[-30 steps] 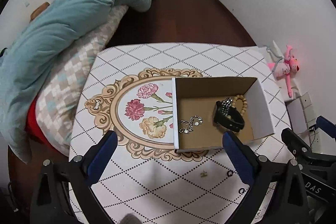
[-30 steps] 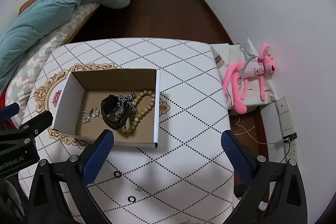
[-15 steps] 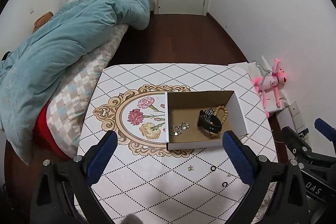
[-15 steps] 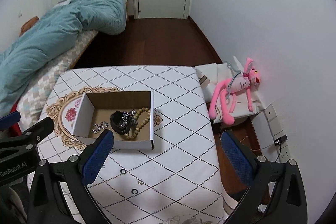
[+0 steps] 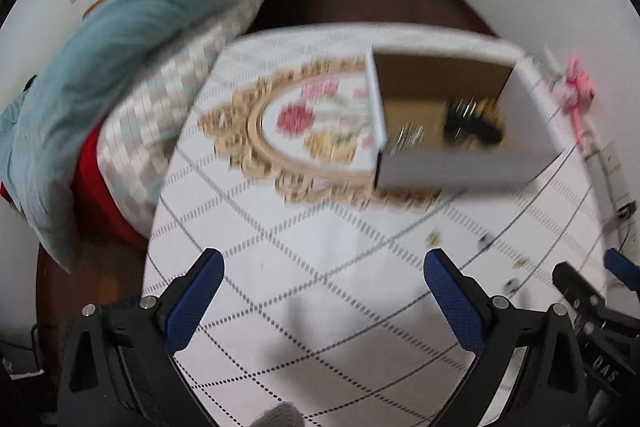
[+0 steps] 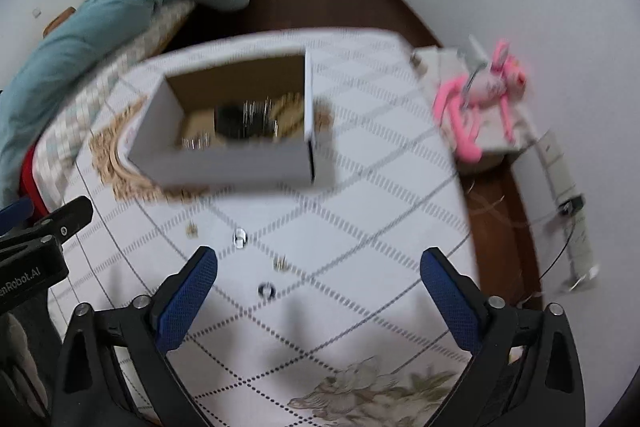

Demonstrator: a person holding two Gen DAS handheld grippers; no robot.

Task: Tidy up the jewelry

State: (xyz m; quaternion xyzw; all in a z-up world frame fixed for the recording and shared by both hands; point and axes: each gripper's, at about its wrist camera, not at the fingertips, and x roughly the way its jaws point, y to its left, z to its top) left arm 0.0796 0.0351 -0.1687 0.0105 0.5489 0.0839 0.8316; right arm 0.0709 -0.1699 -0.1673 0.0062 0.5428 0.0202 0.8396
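A white cardboard box (image 5: 460,169) (image 6: 224,163) stands on the patterned table (image 5: 304,247) (image 6: 360,195). It holds a black strap (image 5: 472,125) (image 6: 230,119), a silver chain (image 5: 408,137) and beige beads (image 6: 288,107), all blurred. Small rings (image 6: 266,290) (image 6: 239,237) and earrings (image 6: 281,263) (image 5: 433,237) lie loose on the table in front of the box. My left gripper (image 5: 320,291) is open and empty above the table's near part. My right gripper (image 6: 318,287) is open and empty just above the loose rings.
A bed with a teal quilt (image 5: 132,27) and a checked cover lies left of the table. A pink plush toy (image 6: 480,103) sits on a low stand to the right, with a power strip (image 6: 568,187) and cables by the wall. A white door is at the back.
Both grippers have dropped down and forward toward the table; the box and loose rings now look larger and nearer. The frames are motion-blurred. Both grippers stay open.
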